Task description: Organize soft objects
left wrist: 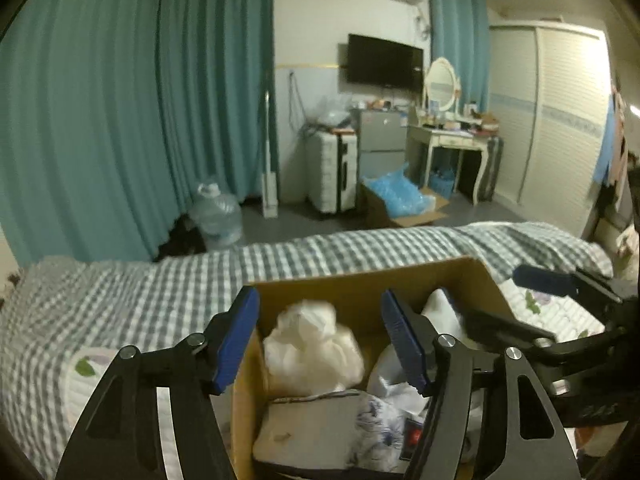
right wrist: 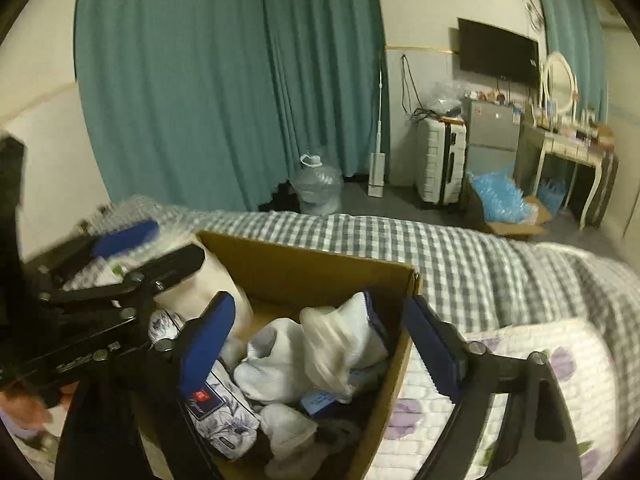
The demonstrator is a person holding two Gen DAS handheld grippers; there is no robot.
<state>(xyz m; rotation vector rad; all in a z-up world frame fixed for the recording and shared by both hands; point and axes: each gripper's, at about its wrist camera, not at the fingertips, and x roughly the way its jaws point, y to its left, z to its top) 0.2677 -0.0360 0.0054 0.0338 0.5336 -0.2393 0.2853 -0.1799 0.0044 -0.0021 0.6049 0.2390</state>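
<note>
Jaws of left gripper (left wrist: 320,340) and right gripper (right wrist: 320,344) are held apart, empty, above the open brown cardboard box (left wrist: 360,280) on the grey checked bedspread (left wrist: 160,280), where crumpled white soft items (right wrist: 304,344) are piled, presumably for sorting.

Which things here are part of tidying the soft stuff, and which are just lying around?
Job: cardboard box; white soft bundles in it; floral pouch; left hand-held gripper and right hand-held gripper, both open.

Lying about: water jug; suitcase; box of blue plastic.
</note>
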